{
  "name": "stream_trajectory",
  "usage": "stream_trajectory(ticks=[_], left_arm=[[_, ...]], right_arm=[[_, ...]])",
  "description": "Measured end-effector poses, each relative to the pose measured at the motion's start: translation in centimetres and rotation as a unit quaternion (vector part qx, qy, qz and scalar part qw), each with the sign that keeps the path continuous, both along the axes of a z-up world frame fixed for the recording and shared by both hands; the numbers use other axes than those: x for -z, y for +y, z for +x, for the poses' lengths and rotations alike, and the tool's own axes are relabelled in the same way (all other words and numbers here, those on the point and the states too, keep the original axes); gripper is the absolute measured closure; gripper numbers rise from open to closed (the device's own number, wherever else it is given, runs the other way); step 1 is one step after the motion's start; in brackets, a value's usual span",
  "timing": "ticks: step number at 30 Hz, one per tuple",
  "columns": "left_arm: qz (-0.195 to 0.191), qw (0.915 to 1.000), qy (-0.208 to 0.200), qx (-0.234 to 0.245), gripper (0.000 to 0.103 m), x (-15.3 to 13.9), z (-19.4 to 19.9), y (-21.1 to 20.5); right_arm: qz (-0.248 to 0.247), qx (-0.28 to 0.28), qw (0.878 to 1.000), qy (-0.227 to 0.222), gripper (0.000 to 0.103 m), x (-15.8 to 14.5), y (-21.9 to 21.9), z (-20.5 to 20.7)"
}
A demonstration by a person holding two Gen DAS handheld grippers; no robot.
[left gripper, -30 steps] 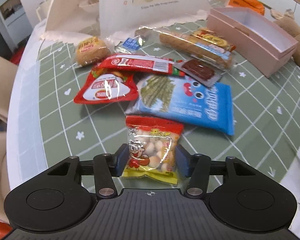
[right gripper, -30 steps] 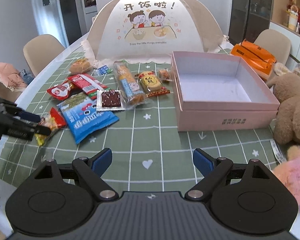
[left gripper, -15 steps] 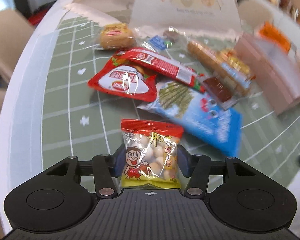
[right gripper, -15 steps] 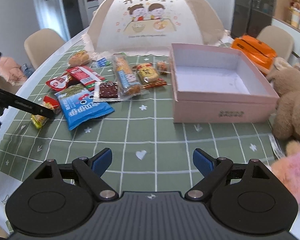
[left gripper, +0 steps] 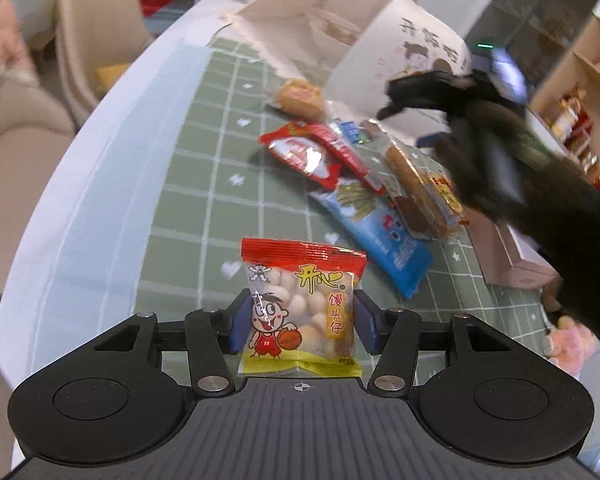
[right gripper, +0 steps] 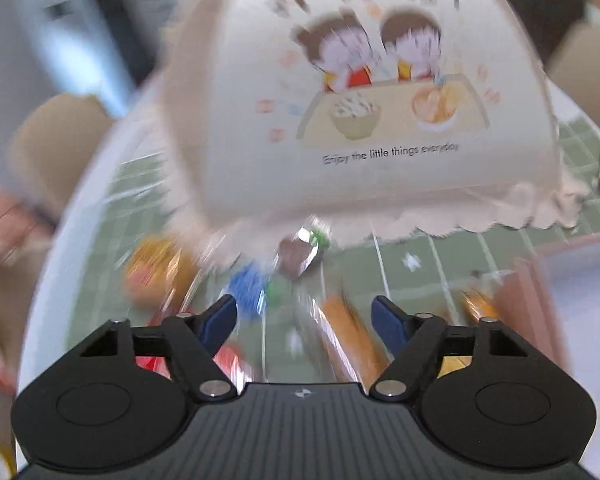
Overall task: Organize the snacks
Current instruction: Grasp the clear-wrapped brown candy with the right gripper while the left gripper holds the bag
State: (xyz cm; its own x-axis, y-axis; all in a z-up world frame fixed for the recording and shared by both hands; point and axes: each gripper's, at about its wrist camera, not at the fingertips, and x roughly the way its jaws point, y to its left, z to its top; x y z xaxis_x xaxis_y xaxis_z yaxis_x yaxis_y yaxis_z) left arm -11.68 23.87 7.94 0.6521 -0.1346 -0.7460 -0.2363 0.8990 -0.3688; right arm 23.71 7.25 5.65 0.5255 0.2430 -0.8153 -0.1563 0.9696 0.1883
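Observation:
My left gripper (left gripper: 300, 322) is shut on a clear snack bag of small buns with a red top (left gripper: 302, 300) and holds it above the green checked tablecloth (left gripper: 188, 184). Beyond it lie a red pouch (left gripper: 304, 154), a blue seaweed pack (left gripper: 374, 226), a brown square pack (left gripper: 414, 214), a long biscuit pack (left gripper: 414, 184) and a bun (left gripper: 300, 96). My right gripper (right gripper: 304, 318) is open and empty, low over the far snacks: a small blue pack (right gripper: 248, 288) and a brown piece (right gripper: 296, 258), all blurred. It shows in the left wrist view (left gripper: 480, 128) as a dark blur.
A white mesh food cover (right gripper: 364, 92) stands just behind the far snacks. The pink box (left gripper: 516, 260) sits at the right, partly hidden by the right arm. Beige chairs (left gripper: 92, 28) stand past the table's left edge. A pink plush (left gripper: 568, 344) lies at the near right.
My left gripper has lifted and swung left with the bun bag. My right gripper has moved fast forward and left, from the near table edge to over the far snacks by the food cover.

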Motion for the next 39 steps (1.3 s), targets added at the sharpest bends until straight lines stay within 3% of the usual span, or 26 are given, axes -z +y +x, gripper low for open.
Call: stream_trajectory(ticks=[3,7,9,10,14,19,21,26,29,30,32,33,35,39], left_arm=[[-0.010,0.9998,0.006,-0.019,0.046,0.3,-1.6,0.9],[-0.015,0.9992,0.010,-0.036,0.046,0.7,-2.5,2.1],[-0.017,0.9990,0.012,-0.039,0.046,0.7,-2.3,2.4],[-0.016,0.9991,0.012,-0.038,0.046,0.6,-2.0,2.3],[-0.017,0.9998,0.009,-0.009,0.046,0.4,-0.8,0.9],[-0.022,0.9991,0.012,0.035,0.045,0.4,0.8,-1.6],[-0.016,0.9987,0.006,0.049,0.045,0.0,1.0,-2.3],[-0.007,0.9986,0.001,0.052,0.045,-0.2,1.2,-2.0],[-0.013,0.9990,0.003,0.042,0.045,0.2,0.9,-1.0],[-0.017,0.9991,0.004,0.038,0.045,0.3,0.7,-0.7],[-0.022,0.9993,0.008,0.031,0.045,0.7,0.4,0.0],[-0.022,0.9993,0.010,0.028,0.045,0.8,0.3,0.3],[-0.023,0.9993,0.019,0.021,0.045,1.2,0.4,0.7],[-0.012,0.9992,0.017,0.034,0.045,0.7,0.9,0.4]], right_arm=[[-0.061,0.008,0.998,-0.008,0.038,1.8,3.9,2.4],[-0.118,-0.052,0.991,-0.033,0.072,2.2,7.6,1.5],[-0.090,-0.109,0.990,-0.031,0.102,1.1,7.7,-0.1],[-0.066,-0.128,0.989,-0.025,0.103,0.3,7.2,-1.0],[-0.021,-0.188,0.981,-0.039,0.103,-3.1,3.9,-5.3],[0.011,-0.158,0.987,-0.028,0.099,-4.4,-0.9,-3.6],[-0.011,-0.142,0.989,-0.029,0.093,-3.9,-1.1,-2.2],[0.020,-0.085,0.995,0.039,0.071,-0.1,1.4,2.4],[-0.020,-0.044,0.998,0.045,0.063,2.1,3.8,3.7],[-0.024,-0.041,0.998,0.043,0.055,2.4,4.5,3.8],[-0.043,-0.054,0.997,0.042,0.058,2.8,6.1,3.4],[-0.064,-0.081,0.994,0.037,0.068,2.7,7.2,2.7],[-0.073,-0.124,0.989,0.028,0.069,2.2,8.0,1.5],[-0.009,-0.171,0.985,0.008,0.070,-1.5,5.2,-2.8]])
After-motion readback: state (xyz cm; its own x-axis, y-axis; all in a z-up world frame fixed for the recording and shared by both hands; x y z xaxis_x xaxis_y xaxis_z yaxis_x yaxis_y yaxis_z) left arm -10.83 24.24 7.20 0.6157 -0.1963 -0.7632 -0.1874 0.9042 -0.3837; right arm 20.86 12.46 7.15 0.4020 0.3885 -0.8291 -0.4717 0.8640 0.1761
